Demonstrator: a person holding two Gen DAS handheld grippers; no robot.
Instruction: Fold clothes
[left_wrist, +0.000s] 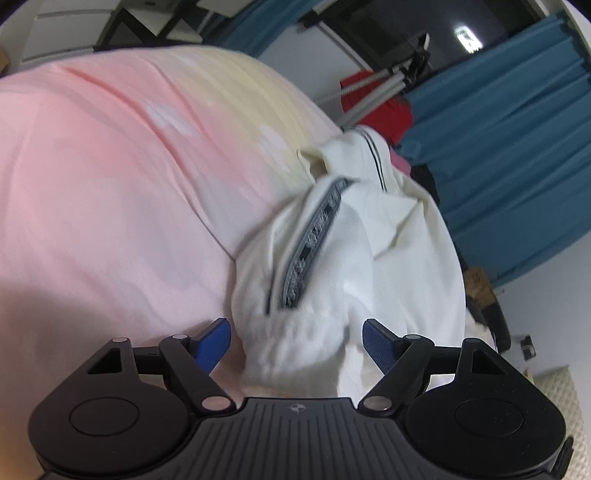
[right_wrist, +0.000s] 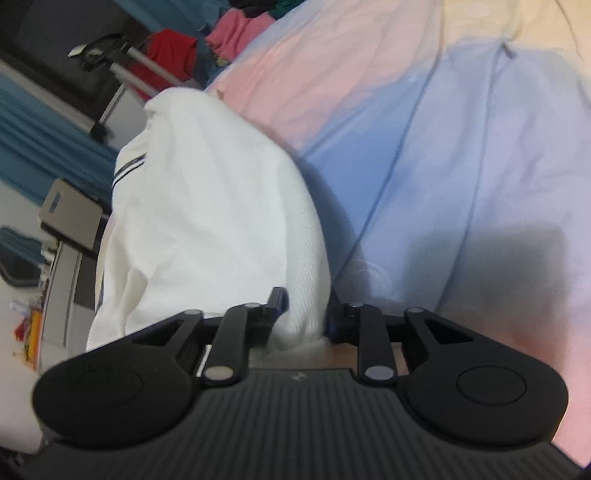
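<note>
A white garment (left_wrist: 351, 243) with a grey patterned band and thin dark stripes lies bunched on the pink and yellow bed sheet (left_wrist: 110, 166). My left gripper (left_wrist: 297, 343) is open, its blue pads on either side of a bunched white fold of the garment. In the right wrist view the same white garment (right_wrist: 207, 206) hangs in a lifted bundle. My right gripper (right_wrist: 306, 317) is shut on its lower edge, above the blue and pink sheet (right_wrist: 461, 147).
Blue curtains (left_wrist: 517, 166) and a tripod (left_wrist: 388, 85) stand beyond the bed. Red and pink clothes (right_wrist: 207, 40) are piled at the bed's far side. A small table with a box (right_wrist: 70, 218) stands beside the bed.
</note>
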